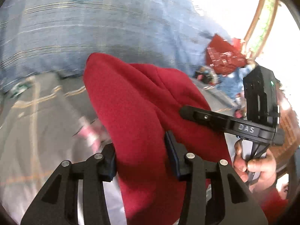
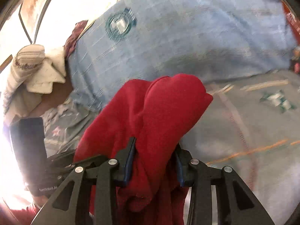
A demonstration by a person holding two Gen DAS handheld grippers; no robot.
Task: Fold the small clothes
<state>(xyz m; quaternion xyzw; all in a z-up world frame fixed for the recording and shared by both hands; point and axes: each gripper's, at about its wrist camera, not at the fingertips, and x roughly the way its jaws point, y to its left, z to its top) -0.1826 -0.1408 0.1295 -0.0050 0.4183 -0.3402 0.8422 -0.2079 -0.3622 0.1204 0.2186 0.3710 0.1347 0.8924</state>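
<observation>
A red fleece garment [image 1: 135, 101] hangs bunched above the bed, held from both sides. My left gripper [image 1: 141, 155] is shut on a thick fold of it, and the cloth fills the gap between the pads. My right gripper [image 2: 154, 157] is likewise shut on a bunch of the same red garment [image 2: 159, 103]. In the left wrist view a finger [image 1: 206, 117] of the right gripper lies against the garment's right edge, with a hand [image 1: 258, 165] on its handle. The left gripper's black body [image 2: 28, 150] shows at the left of the right wrist view.
Below lie a blue bedspread [image 2: 187, 28] with a round teal emblem [image 2: 120, 24] and a grey sheet [image 1: 37, 112] with orange lines. More clothes are heaped at the right [image 1: 225, 58]. A small pink item [image 1: 90, 133] lies on the sheet. Folded cream cloths [image 2: 46, 71] sit at the left.
</observation>
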